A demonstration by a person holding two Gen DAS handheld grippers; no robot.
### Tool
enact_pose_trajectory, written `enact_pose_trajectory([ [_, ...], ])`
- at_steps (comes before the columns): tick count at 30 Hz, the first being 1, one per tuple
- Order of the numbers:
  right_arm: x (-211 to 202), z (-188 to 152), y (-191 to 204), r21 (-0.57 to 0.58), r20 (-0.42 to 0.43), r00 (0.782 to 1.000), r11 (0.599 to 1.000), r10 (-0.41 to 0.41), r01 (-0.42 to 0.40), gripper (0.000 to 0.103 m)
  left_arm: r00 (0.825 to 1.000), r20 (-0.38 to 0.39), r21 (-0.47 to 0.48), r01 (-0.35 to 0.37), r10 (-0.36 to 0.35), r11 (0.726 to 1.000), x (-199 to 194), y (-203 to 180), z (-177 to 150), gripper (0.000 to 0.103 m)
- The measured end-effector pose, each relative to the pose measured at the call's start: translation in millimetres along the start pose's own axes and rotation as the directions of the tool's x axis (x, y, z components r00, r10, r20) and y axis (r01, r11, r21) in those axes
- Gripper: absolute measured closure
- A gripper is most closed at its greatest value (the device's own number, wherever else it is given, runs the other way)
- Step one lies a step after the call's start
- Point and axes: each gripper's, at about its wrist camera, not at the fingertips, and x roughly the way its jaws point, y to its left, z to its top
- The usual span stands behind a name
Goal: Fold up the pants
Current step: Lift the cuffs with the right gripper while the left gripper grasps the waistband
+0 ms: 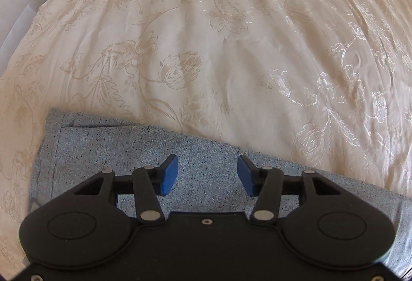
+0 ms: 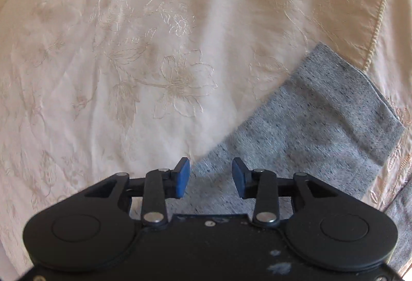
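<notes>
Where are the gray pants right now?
The gray pants lie flat on the cream flowered bedspread, low in both views, under the open left tool and right tool.

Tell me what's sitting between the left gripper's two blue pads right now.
Only the grey pants fabric, lying flat on the cream bedspread. The left gripper has its jaws open with nothing pinched, as the left wrist view shows.

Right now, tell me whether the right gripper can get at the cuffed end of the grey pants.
Probably yes. The right gripper is open above the grey pants, and the cuffed end lies flat ahead to its right on the bedspread, with nothing visible between them.
</notes>
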Motion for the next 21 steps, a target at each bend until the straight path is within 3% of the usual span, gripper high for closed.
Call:
enact_pose_trajectory([
  [3, 21, 8, 16, 0.058, -0.044, 0.998, 0.997, -0.048, 0.050, 0.064, 1.000, 0.019, 0.018, -0.015, 0.015, 1.000, -4, -1, -5, 0.045],
  [6, 41, 4, 27, 0.010, -0.074, 0.984, 0.986, -0.163, 0.164, 0.064, 0.999, 0.028, 0.022, -0.027, 0.026, 0.999, -5, 0, -7, 0.045],
  [8, 40, -4, 28, -0.030, -0.047, 0.982, 0.983, -0.185, 0.184, 0.074, 0.999, 0.025, 0.014, -0.026, 0.026, 1.000, -5, 3, -7, 0.045],
  [10, 33, -13, 25, -0.072, -0.043, 0.984, 0.983, -0.171, 0.168, 0.098, 1.000, 0.018, 0.001, -0.018, 0.018, 1.000, -3, 7, -5, 0.045],
  [16, -11, -51, -24, -0.082, -0.017, 0.999, 0.996, -0.043, 0.042, 0.099, 1.000, 0.000, -0.005, -0.004, 0.004, 1.000, 7, 10, 5, 0.045],
  [21, -30, -91, -54, -0.104, -0.004, 1.000, 0.995, -0.010, 0.010, 0.099, 0.998, -0.050, -0.030, 0.044, -0.046, 0.999, 26, 9, 15, 0.045],
])
